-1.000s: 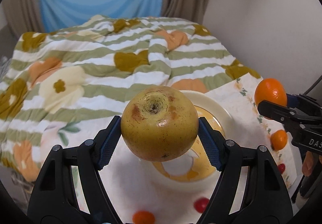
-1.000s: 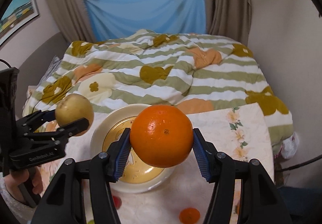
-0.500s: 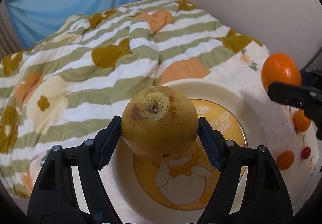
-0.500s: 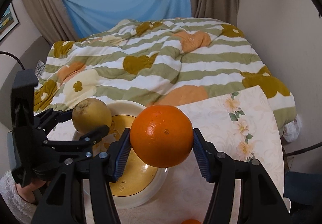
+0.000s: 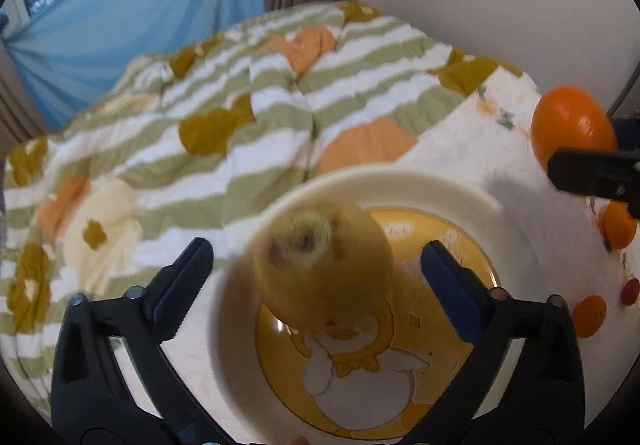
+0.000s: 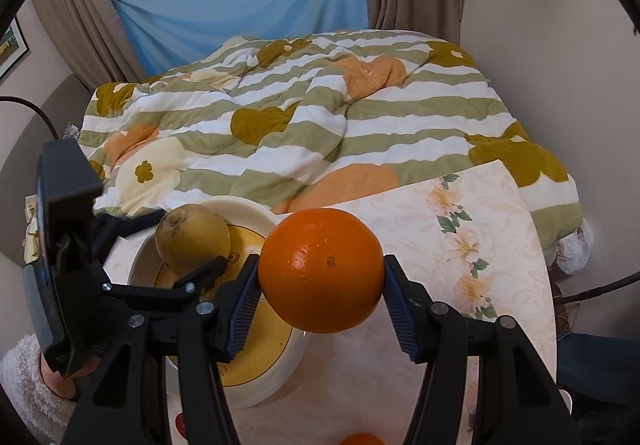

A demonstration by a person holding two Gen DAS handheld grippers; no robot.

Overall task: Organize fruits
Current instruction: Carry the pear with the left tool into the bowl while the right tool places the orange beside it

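Observation:
My left gripper point(image 5: 316, 273) is open above a white bowl point(image 5: 440, 193) with a yellow cartoon bottom. A yellow-brown pear point(image 5: 324, 265), blurred by motion, is loose between the spread jaws, over the bowl. In the right wrist view the pear point(image 6: 192, 237) is at the bowl point(image 6: 248, 205) beside the left gripper point(image 6: 176, 249). My right gripper point(image 6: 320, 285) is shut on a large orange point(image 6: 320, 269), held above the table to the right of the bowl; the orange also shows in the left wrist view point(image 5: 568, 125).
The bowl stands on a table with a floral cloth point(image 6: 460, 229). Small oranges point(image 5: 618, 225) point(image 5: 588, 315) and a red fruit point(image 5: 630, 291) lie right of the bowl. A striped quilt point(image 6: 320, 113) covers the bed behind. A wall is at the right.
My left gripper has opened and let go of the pear, which is dropping toward the bowl. The right gripper has moved closer to the bowl, still holding the orange.

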